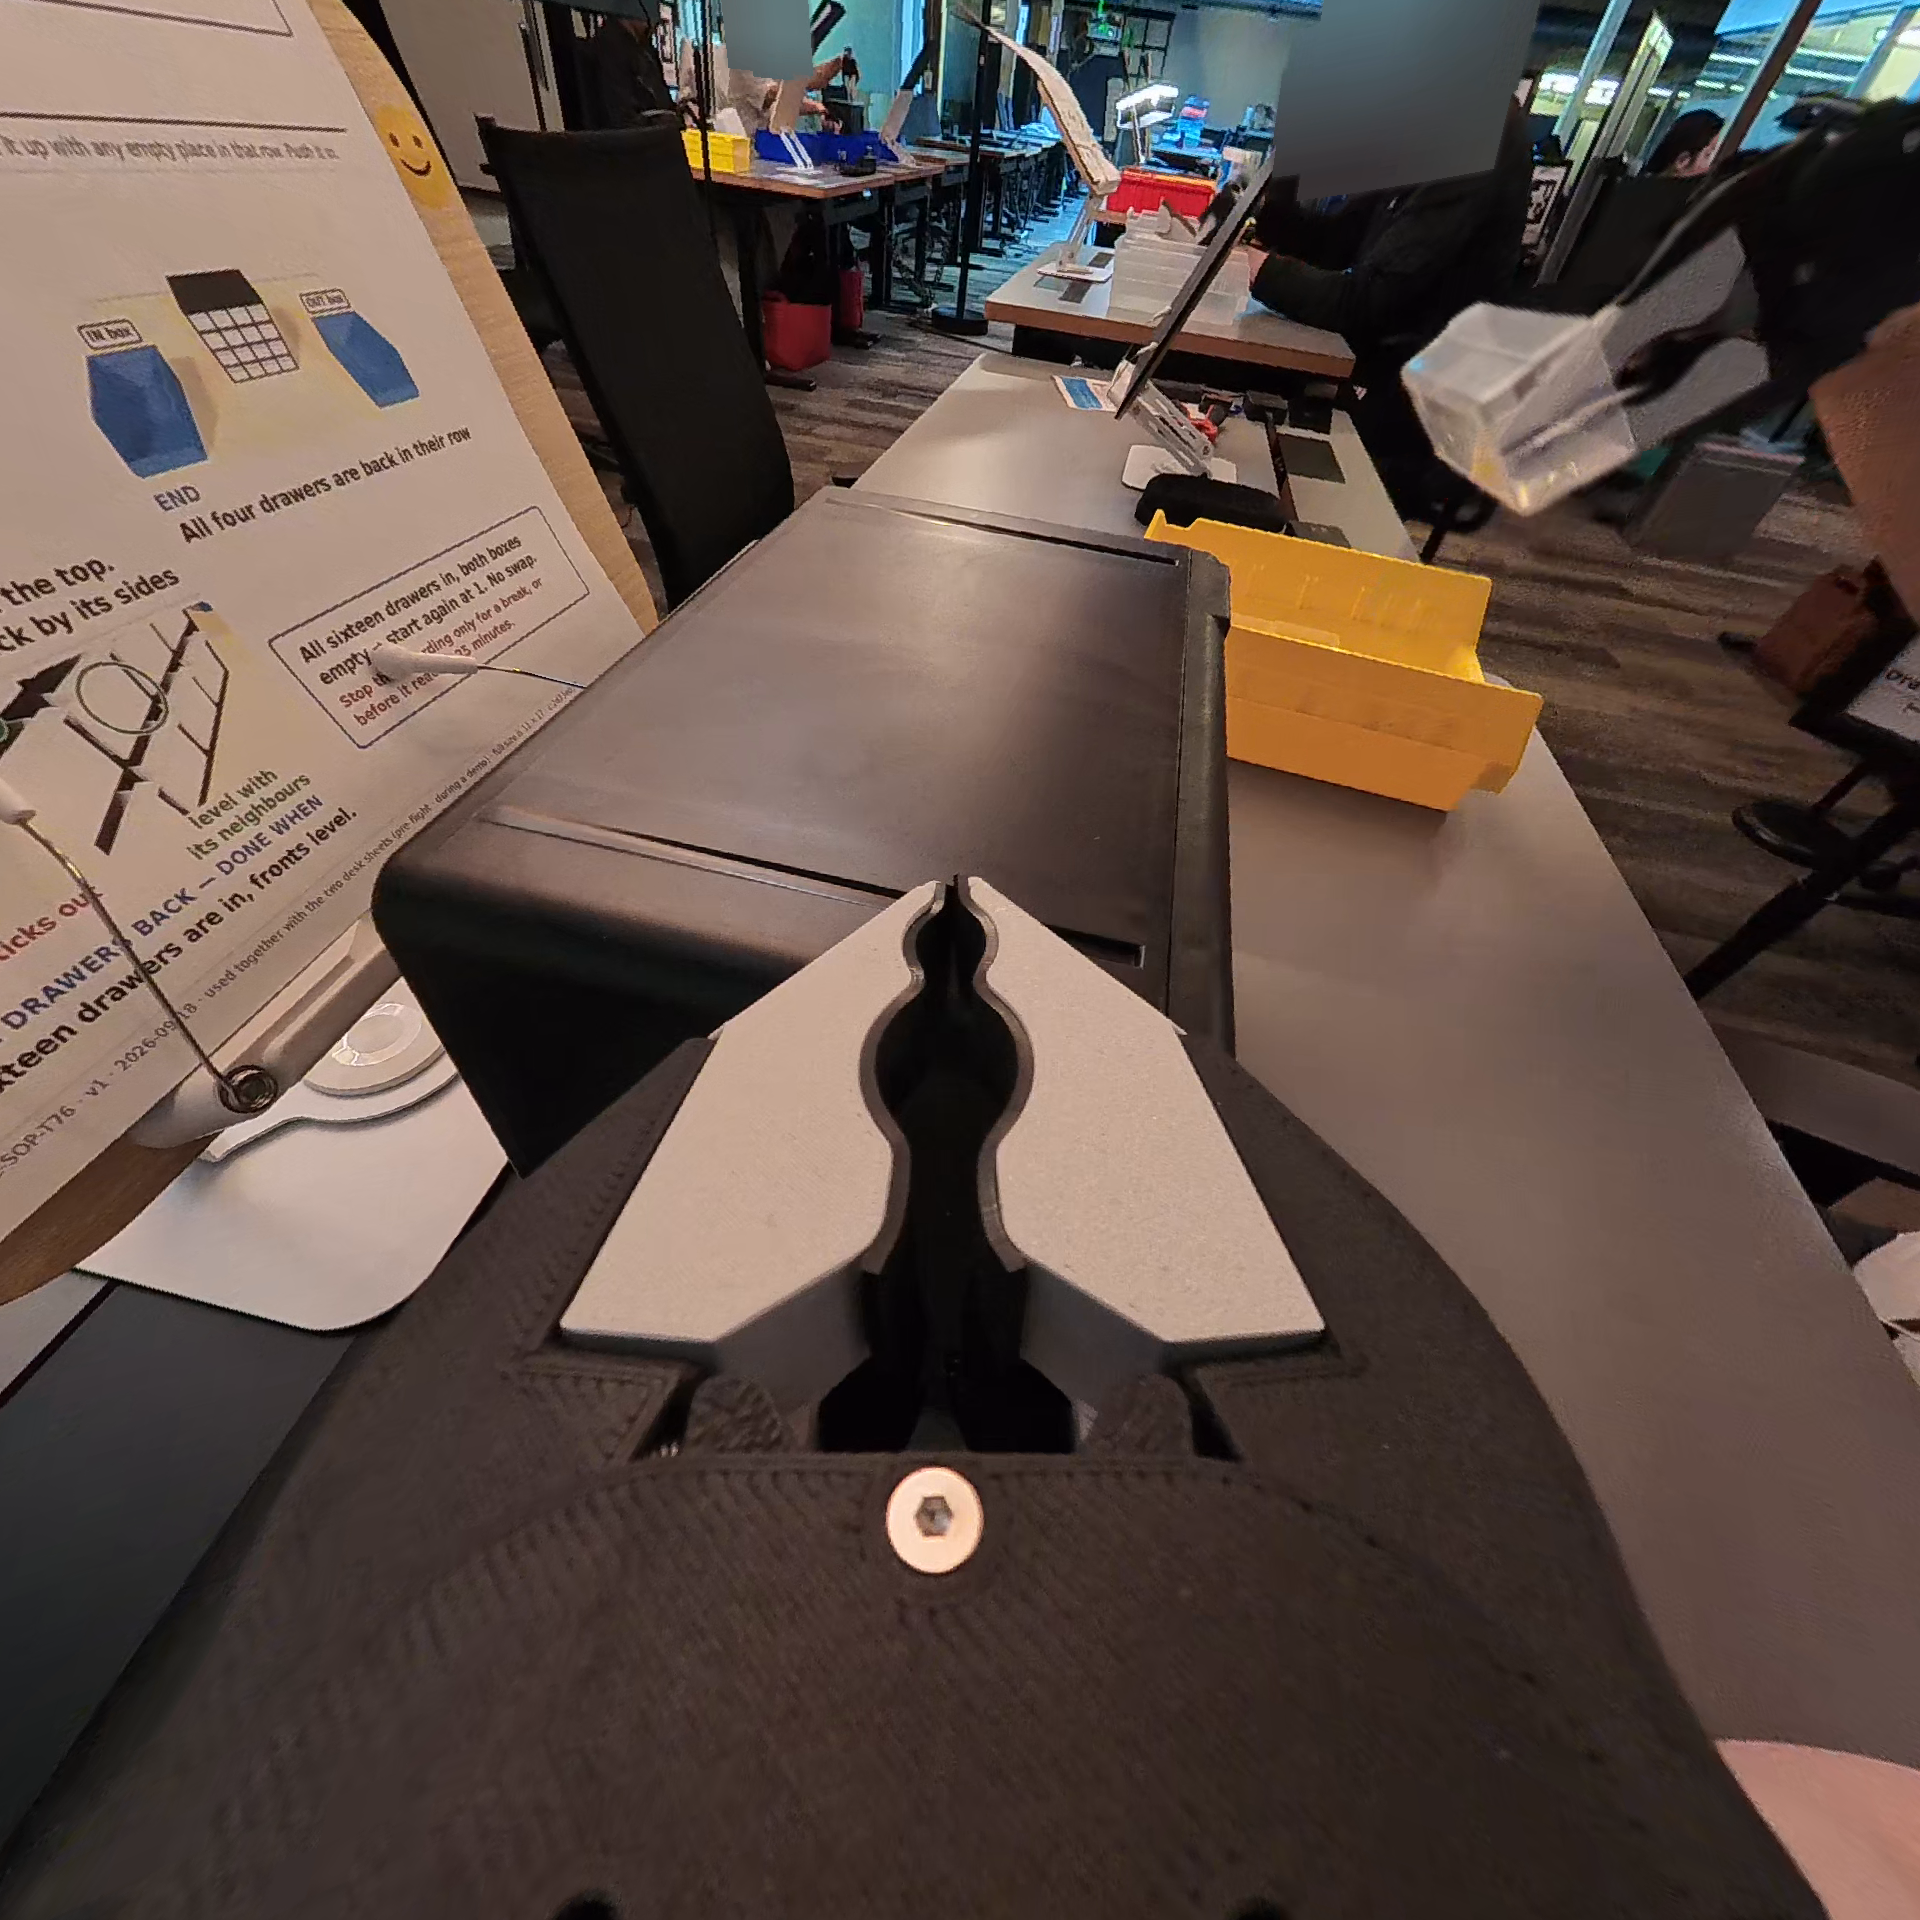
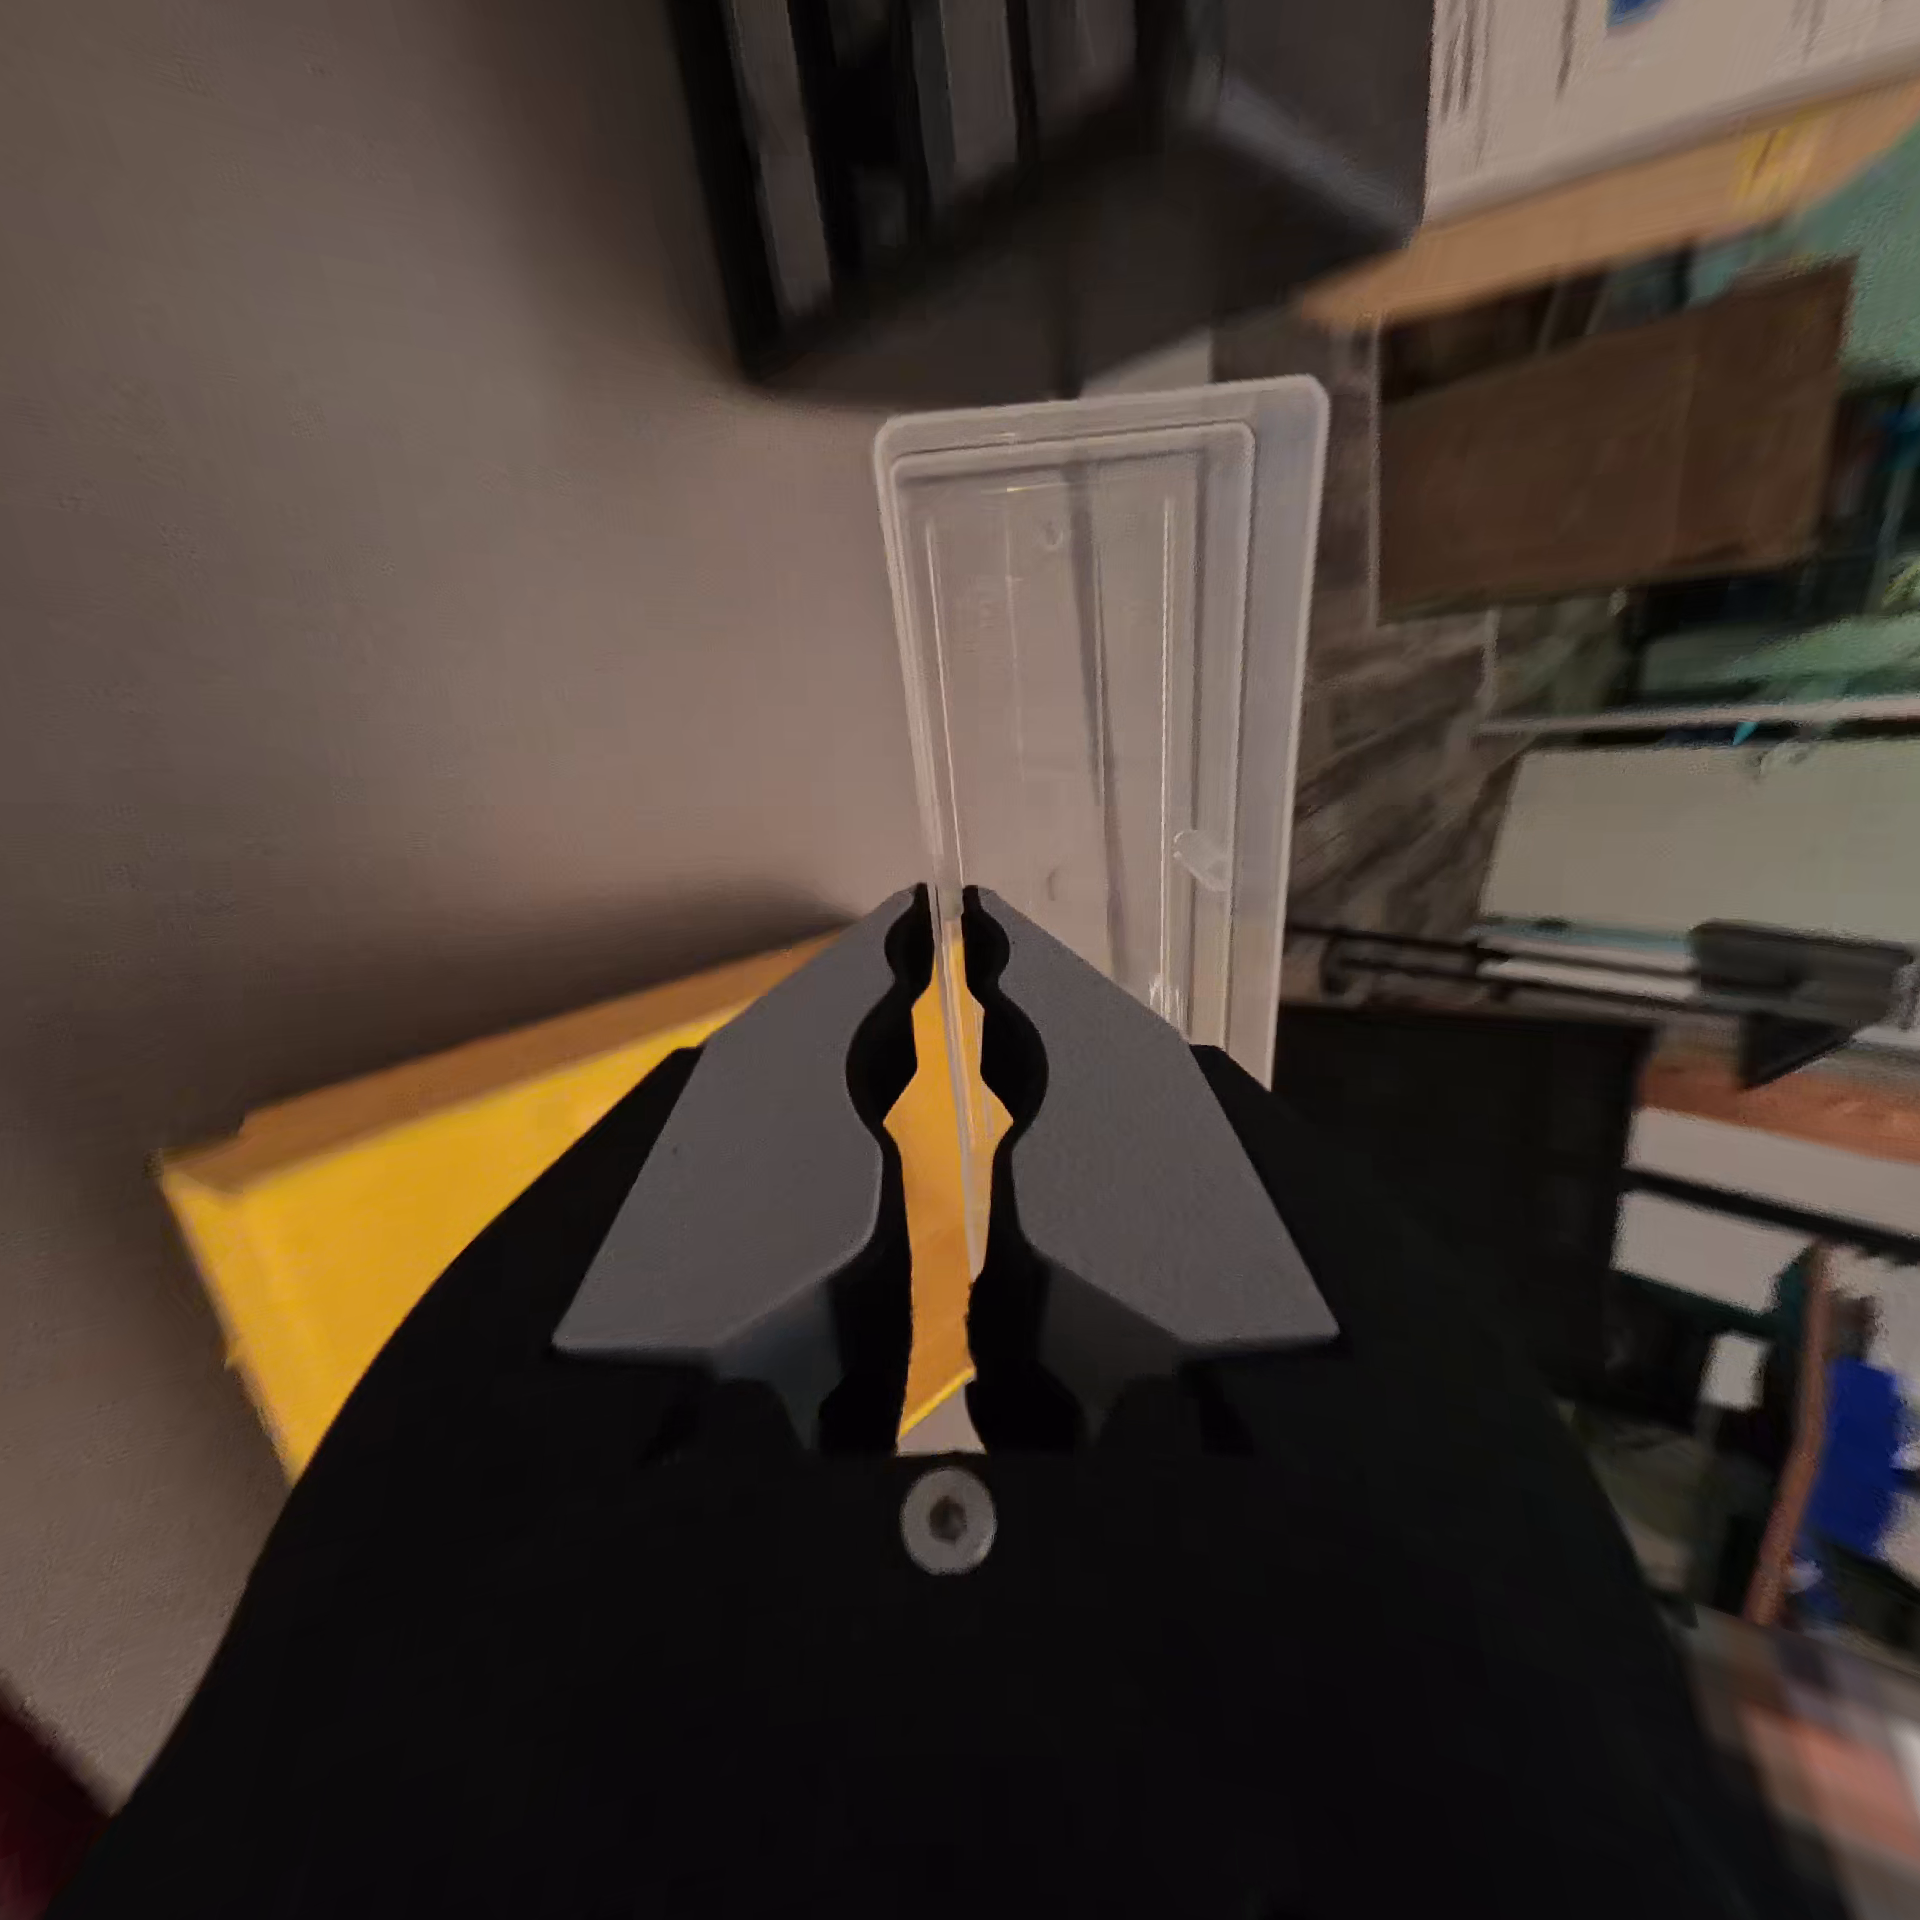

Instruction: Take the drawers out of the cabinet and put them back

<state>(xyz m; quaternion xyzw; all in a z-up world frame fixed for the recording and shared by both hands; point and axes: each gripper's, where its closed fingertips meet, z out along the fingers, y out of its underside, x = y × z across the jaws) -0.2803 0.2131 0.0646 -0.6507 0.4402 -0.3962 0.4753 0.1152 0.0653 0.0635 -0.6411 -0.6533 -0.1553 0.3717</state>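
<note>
The right claw (image 2: 943,894) is clamped on the wall of one clear drawer (image 2: 1101,665), held above one yellow bin (image 2: 343,1226). The left claw (image 1: 958,883) is pressed together, empty, one black cabinet (image 1: 883,707) just ahead; its slots look blurred.

Open-plan lab (rows of workbenches (image 1: 831,177))

On my left I see a printed instruction sheet (image 1: 208,520) with legible black, blue, red and green lines, diagram captions and a yellow smiley. Farther along the table lies a small blue-printed card (image 1: 1081,393). A sign (image 1: 1896,691) at the right edge is cut off. The right wrist view's paper (image 2: 1662,83) is too blurred to read.
</note>
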